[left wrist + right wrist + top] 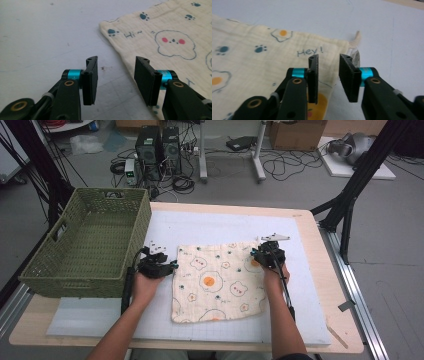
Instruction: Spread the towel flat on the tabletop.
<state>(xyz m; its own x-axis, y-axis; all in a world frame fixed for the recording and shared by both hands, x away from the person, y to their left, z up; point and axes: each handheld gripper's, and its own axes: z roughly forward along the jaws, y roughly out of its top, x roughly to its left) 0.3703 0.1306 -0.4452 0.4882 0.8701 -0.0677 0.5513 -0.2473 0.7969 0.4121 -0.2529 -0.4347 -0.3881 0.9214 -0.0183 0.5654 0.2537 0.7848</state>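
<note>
While both claws sit at the cloth's far corners, nothing is gripped yet.

Cloth: cream square muslin cloth w/ fried-egg, bear & paw prints (219, 281), spread flat on the white gridded mat (210, 227), mid-table, between the two hands, just right of the basket.

L gripper: black two-jaw left gripper w/ teal collars (115, 81) at cloth's far-left corner; jaws well apart, empty. In left gripper view one jaw is over bare mat, other over cloth edge (160, 45); corner w/ "Hi~" print lies just ahead of jaws.

R gripper: black two-jaw right gripper, same build (328, 77), at cloth's far-right corner; jaws part open, narrower gap than L, holding nothing. In right gripper view cloth's side hem (287, 50) runs between the jaws, "Hey!" print just ahead, small frayed tag at corner.

Hands: left hand (145, 287) & right hand (275, 280) hold the grippers low over the mat.

Basket: green woven rectangular basket (135, 227) at table's left, near L gripper, apart from cloth.
</note>
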